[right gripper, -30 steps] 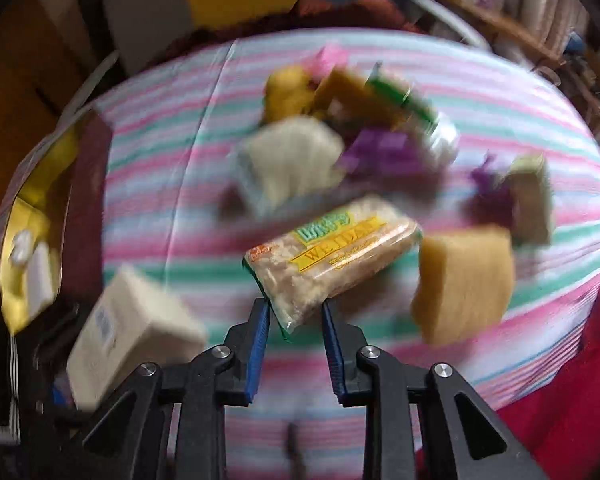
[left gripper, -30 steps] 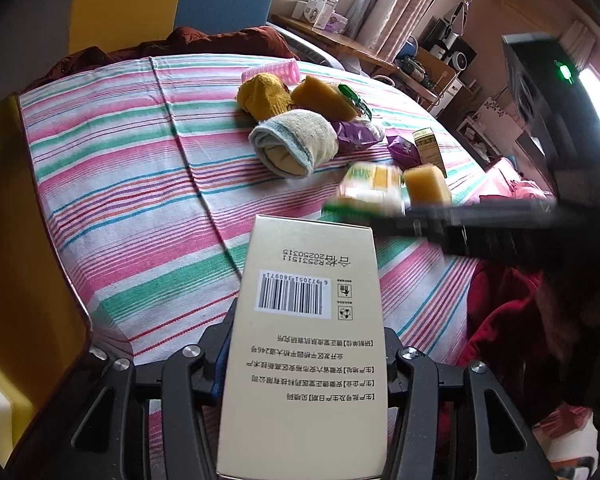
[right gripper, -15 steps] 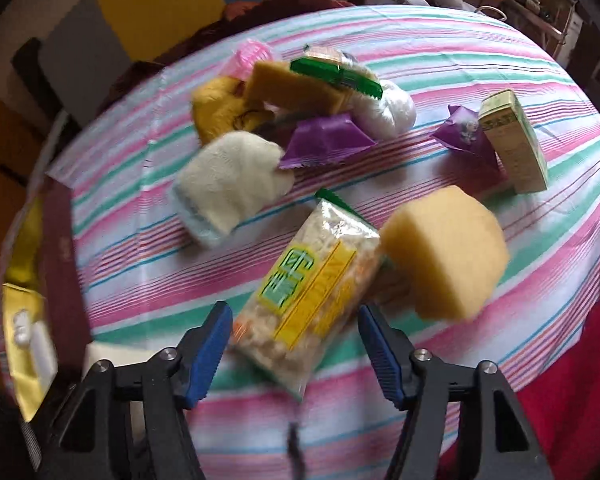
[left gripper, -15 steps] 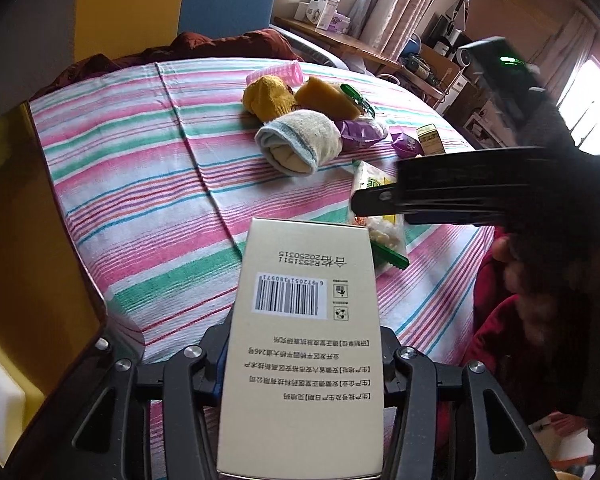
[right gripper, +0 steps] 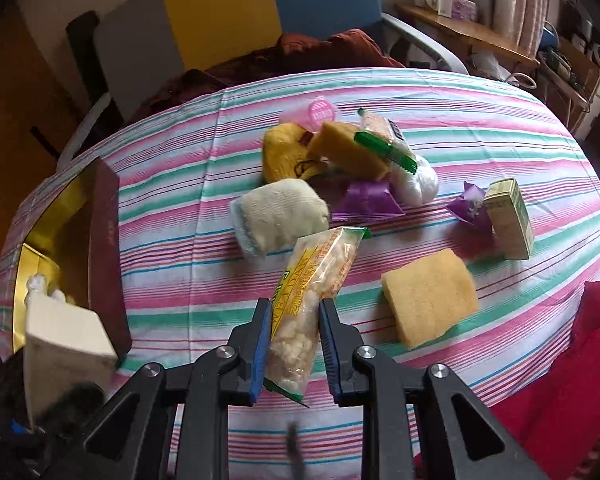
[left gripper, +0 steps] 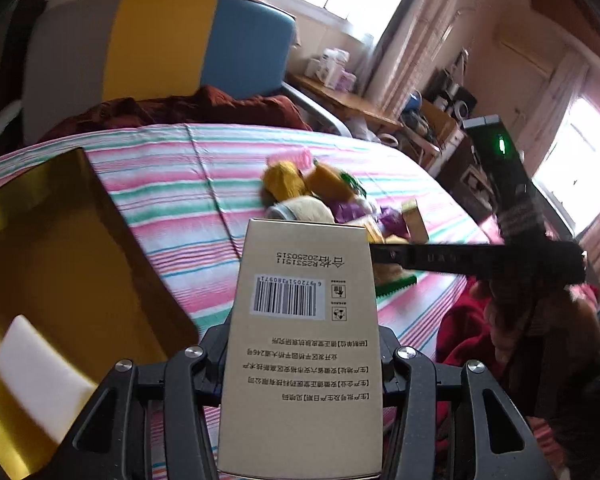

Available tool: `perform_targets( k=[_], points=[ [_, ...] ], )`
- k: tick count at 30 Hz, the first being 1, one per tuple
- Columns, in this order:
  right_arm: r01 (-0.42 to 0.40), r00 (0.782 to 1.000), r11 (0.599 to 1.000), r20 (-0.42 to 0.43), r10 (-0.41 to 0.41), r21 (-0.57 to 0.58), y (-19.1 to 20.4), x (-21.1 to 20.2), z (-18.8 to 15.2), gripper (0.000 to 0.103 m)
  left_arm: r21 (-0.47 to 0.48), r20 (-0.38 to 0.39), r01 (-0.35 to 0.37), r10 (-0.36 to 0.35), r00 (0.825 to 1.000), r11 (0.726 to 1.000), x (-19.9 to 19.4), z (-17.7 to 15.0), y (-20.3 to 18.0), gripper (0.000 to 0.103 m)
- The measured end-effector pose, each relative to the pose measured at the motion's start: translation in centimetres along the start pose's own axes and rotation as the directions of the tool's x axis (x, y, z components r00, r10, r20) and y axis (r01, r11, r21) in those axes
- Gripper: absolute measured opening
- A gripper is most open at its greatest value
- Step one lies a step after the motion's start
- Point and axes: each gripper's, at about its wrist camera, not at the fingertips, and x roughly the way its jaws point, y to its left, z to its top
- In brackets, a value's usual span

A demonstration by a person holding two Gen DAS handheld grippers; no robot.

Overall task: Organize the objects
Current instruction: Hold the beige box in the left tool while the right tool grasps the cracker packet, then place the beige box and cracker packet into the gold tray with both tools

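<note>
Beige carton (left gripper: pixel 304 344) clamped in left hand-held gripper (left gripper: pixel 302 364) hides table items; right hand-held gripper (right gripper: pixel 294 344) pinches snack packet (right gripper: pixel 312 296).

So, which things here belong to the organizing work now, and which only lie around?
In the job:
- beige carton, held in the left gripper
- snack packet, held in the right gripper
- gold-lined box

Lying about:
- yellow sponge
- rolled sock
- green carton

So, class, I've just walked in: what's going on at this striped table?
A person is tidying with a claw in each hand. The left claw grips a beige barcoded box beside the gold-lined box. The right claw is shut on a snack packet. Sponges, a rolled sock and wrappers lie loose on the tablecloth.
</note>
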Motion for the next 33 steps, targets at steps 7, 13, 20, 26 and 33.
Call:
perform_targets(
  k=[7,13,20,26,33],
  points=[
    [-0.132,0.984,0.989,0.113,0.140,-0.074,3.9,-3.4,1.3,0.023,-0.065,0.115,-0.084,0.091,0.989,0.994,-5.3,1.3,3.3,0.052],
    [-0.265,0.951,0.934,0.093,0.294,-0.241,12.1,-3.9,3.1,0.023,-0.193,0.155,-0.258,0.289,0.945,0.947,-8.6,2.1,9.9,0.052],
    [-0.330,0.933,0.884,0.026,0.358,-0.331,21.4,0.3,4.2,0.032,-0.339,0.116,-0.447,0.509,0.853,0.828,-11.1,2.4,17.9,0.071],
    [-0.343,0.934,0.868,-0.028,0.357,-0.360,23.4,2.2,2.9,0.041,-0.424,0.103,-0.472,0.559,0.823,0.773,-13.5,-0.3,21.1,0.075],
    [-0.271,0.958,0.862,-0.036,0.283,-0.427,23.5,2.7,0.0,0.053,-0.442,0.108,-0.487,0.584,0.805,0.753,-14.0,-3.4,18.7,0.082]
  ],
)
